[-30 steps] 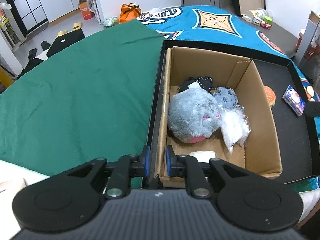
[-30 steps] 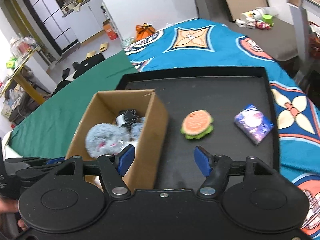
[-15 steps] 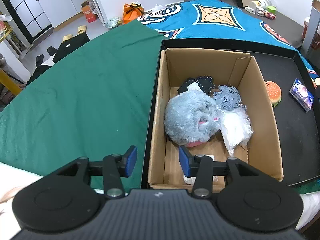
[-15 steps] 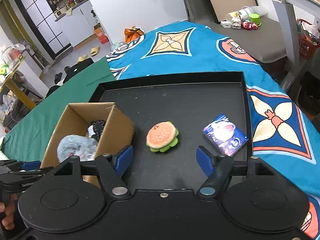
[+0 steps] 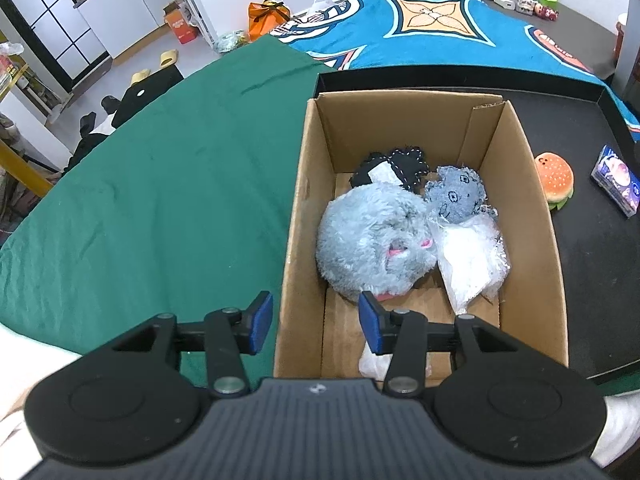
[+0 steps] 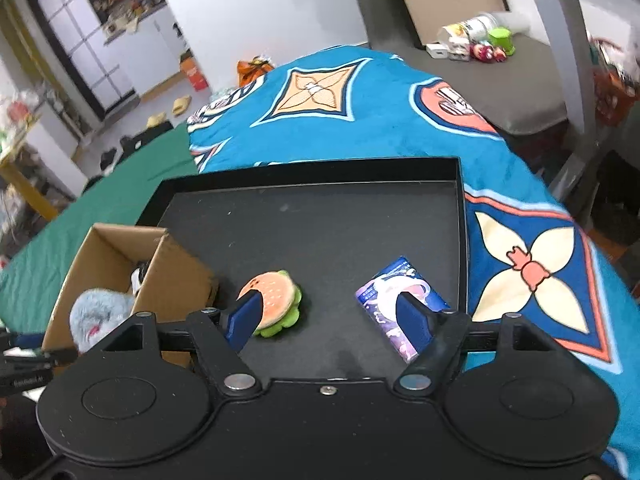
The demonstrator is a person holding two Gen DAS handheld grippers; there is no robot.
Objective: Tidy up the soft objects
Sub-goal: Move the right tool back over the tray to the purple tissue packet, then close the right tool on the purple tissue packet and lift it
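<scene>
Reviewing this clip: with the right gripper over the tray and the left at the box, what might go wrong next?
1. The right gripper, jaws opening and empty, sits between the plush hamburger toy and the purple tissue packet; a descent could nudge either instead of grasping it.
2. The left gripper straddles the brown cardboard box wall; closing or moving may shift or tip the box.

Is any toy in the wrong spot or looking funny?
Yes, two things are left out. The plush hamburger toy and the small purple printed packet lie loose on the black tray, while the fluffy grey plush ball and the others already sit in the brown cardboard box. Nothing looks spilled or broken.
</scene>
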